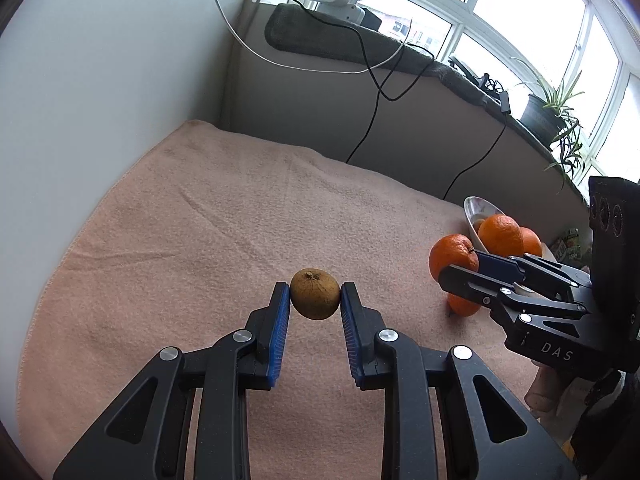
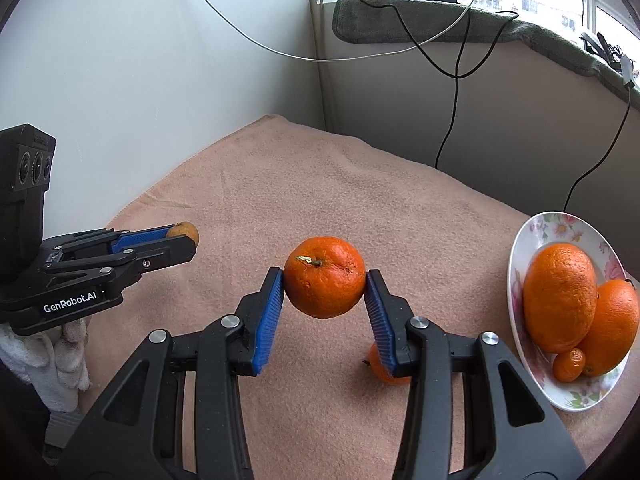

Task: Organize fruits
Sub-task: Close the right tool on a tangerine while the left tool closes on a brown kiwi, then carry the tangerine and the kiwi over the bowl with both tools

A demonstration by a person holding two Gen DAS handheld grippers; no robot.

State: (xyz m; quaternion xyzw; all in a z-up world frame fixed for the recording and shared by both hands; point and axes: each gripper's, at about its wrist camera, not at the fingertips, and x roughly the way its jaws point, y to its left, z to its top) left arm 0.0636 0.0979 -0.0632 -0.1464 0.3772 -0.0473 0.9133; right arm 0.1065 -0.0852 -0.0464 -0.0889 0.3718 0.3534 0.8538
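Above the pink towel (image 1: 180,220), the left gripper (image 1: 315,300) has its blue pads clenched on a small brown fruit (image 1: 315,294), lifted clear of the cloth. Right of it, the right gripper (image 2: 325,280) is clamped on a tangerine (image 2: 325,277), stem up, also off the towel. Below that tangerine, another small orange fruit (image 2: 380,368) lies on the towel, partly hidden behind a finger. Further right of the held tangerine, the floral plate (image 2: 560,224) carries two large oranges (image 2: 560,296) and a tiny one (image 2: 568,365).

home: windowsill plant (image 1: 554,110), floral plate (image 2: 560,224)
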